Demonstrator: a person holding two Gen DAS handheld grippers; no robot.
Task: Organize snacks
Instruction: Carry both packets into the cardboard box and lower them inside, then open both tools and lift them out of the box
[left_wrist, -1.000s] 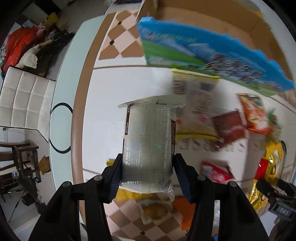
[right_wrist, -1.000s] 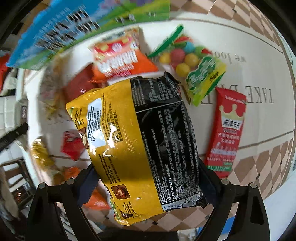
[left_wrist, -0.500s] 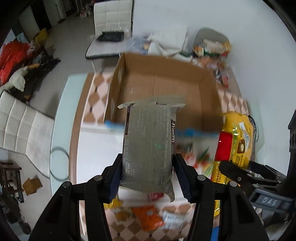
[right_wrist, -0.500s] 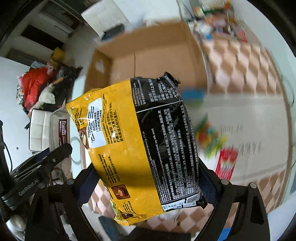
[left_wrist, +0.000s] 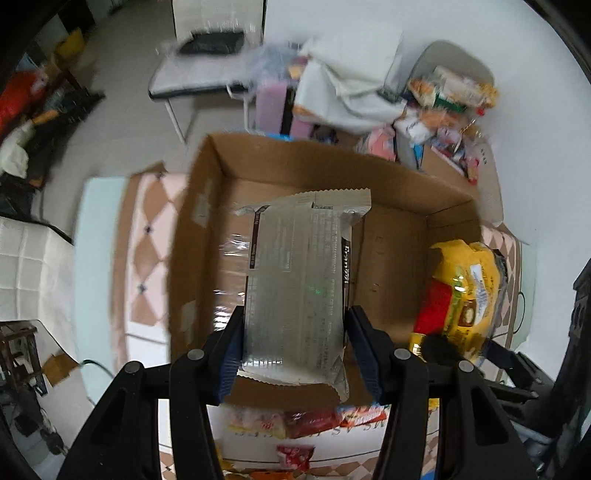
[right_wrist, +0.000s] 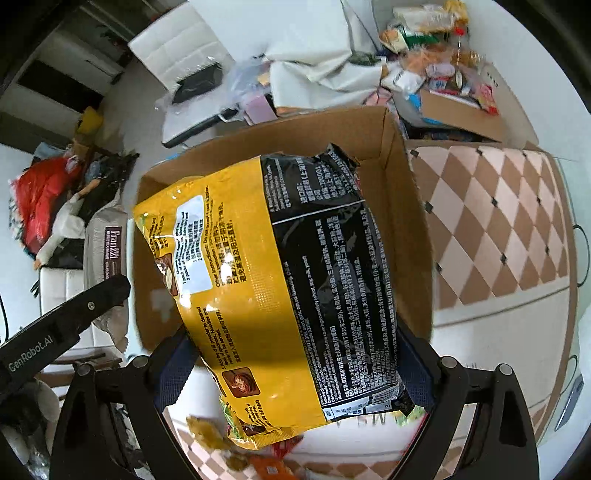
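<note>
1. Two packets hang over the open cardboard box (left_wrist: 391, 229): a silver wafer packet (left_wrist: 299, 288) and a yellow-and-black noodle bag (right_wrist: 280, 280).
2. Left gripper (left_wrist: 295, 347) fingers (left_wrist: 231, 350) are clamped on the silver packet above the box's middle.
3. Right gripper (right_wrist: 291, 369) fingers (right_wrist: 173, 369) are clamped on the noodle bag, above the box's right side.
4. Loose snacks (left_wrist: 314, 421) lie on the bench (right_wrist: 498, 229) just in front of the box.
</note>
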